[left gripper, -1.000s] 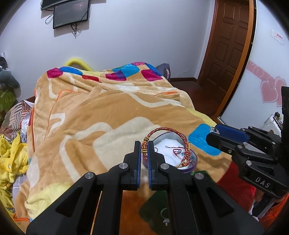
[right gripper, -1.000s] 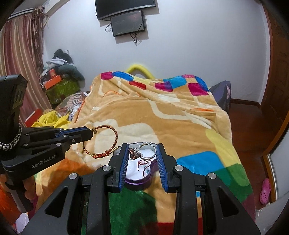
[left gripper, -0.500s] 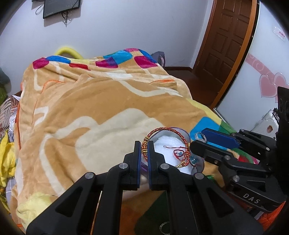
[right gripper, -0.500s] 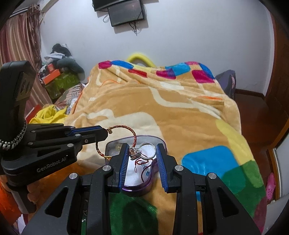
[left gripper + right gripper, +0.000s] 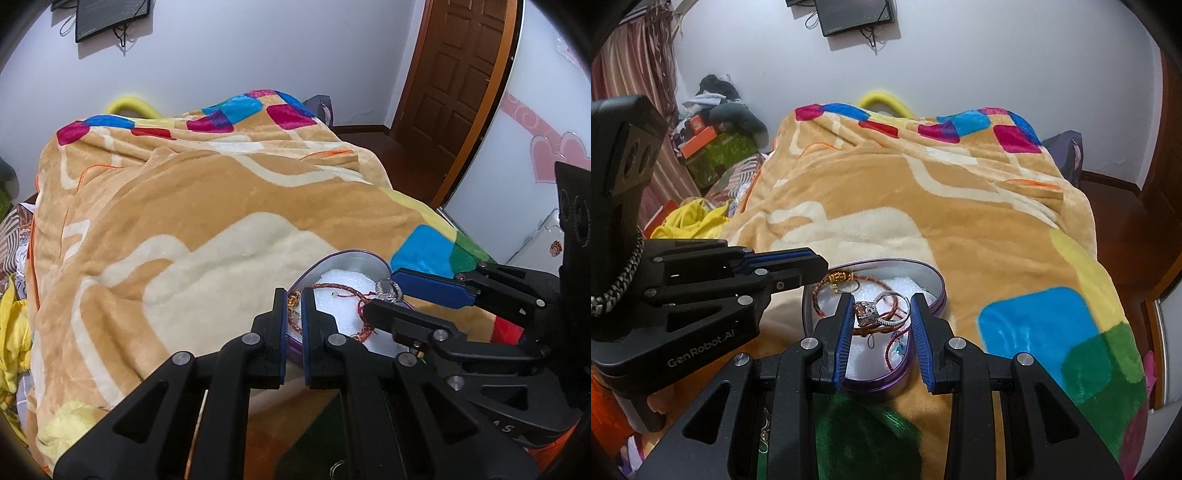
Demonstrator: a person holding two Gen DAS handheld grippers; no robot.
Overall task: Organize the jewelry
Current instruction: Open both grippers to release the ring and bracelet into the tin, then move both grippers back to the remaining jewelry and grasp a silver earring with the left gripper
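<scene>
Your left gripper (image 5: 294, 300) is clamped on the gold-beaded end of the red braided bracelet (image 5: 334, 287), whose loop lies over the white foam inside the purple heart-shaped tin (image 5: 932, 282) on the patterned blanket (image 5: 207, 206). Your right gripper (image 5: 882, 308) pinches a silver ring (image 5: 892, 308) with a stone setting, held just above the tin's contents.
</scene>
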